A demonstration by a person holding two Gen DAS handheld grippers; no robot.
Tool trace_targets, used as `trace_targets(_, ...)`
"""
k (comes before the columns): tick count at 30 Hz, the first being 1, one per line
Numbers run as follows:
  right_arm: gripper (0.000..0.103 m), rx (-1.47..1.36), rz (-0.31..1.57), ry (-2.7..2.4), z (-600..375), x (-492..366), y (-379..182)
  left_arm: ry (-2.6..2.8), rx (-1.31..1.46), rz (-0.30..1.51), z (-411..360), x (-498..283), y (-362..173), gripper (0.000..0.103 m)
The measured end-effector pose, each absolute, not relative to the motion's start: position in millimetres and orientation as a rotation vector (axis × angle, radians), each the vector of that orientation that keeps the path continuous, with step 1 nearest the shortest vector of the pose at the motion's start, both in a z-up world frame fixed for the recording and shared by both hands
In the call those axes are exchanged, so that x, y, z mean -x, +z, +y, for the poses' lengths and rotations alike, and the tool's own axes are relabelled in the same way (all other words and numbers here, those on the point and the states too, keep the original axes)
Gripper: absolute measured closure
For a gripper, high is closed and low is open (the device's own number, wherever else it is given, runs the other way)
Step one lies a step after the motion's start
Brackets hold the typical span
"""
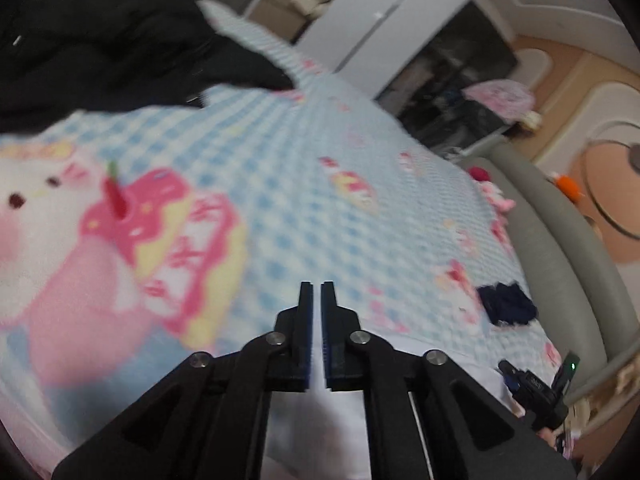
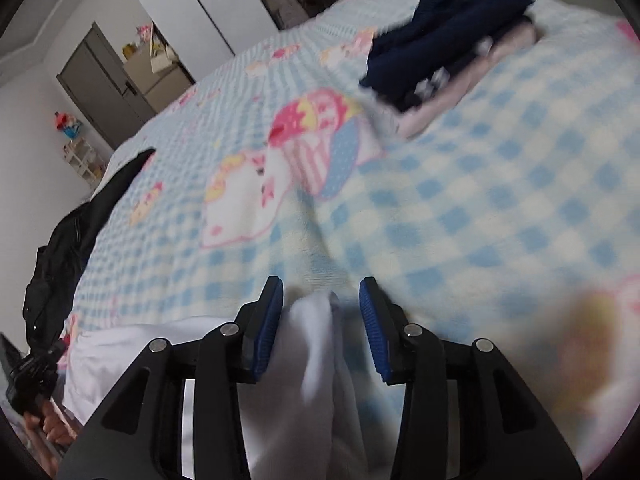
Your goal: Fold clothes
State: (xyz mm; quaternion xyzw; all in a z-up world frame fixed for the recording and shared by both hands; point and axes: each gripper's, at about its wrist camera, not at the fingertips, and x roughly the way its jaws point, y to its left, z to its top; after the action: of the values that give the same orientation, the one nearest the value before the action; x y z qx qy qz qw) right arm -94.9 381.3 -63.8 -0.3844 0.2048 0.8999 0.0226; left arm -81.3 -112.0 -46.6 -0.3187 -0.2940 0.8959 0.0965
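A white garment (image 2: 308, 360) lies at the near edge of a bed covered by a blue-checked cartoon blanket (image 2: 500, 184). A raised fold of the garment stands between the jaws of my right gripper (image 2: 320, 304). It rests against the left pad, with a gap to the right pad, so this gripper is open. My left gripper (image 1: 316, 300) has its jaws almost together, with a thin strip of the white garment (image 1: 436, 350) pinched in the narrow gap. In the right wrist view the left gripper (image 2: 32, 372) sits at the garment's far left end, held by a hand.
A pile of navy and pale folded clothes (image 2: 448, 36) lies further up the bed and shows small in the left wrist view as a navy pile (image 1: 506, 304). A black jacket (image 1: 100, 40) covers the opposite corner. A grey padded headboard (image 1: 560, 240) borders the bed.
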Motion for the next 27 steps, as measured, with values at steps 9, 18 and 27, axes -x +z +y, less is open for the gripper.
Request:
trace_targets(9, 0.023, 1.139, 0.231, 2.933, 296, 56, -37, 2.649, 1.156, -0.206, 20, 72, -56, 0.052)
trace_targets(18, 0.022, 1.257, -0.055, 2.851, 301, 31, -67, 2.588, 1.171, -0.280, -5, 59, -66, 0.051)
trace_targets(27, 0.022, 1.119, -0.211, 2.906, 257, 38, -48, 2.593, 1.186, -0.372, 33, 74, -61, 0.045)
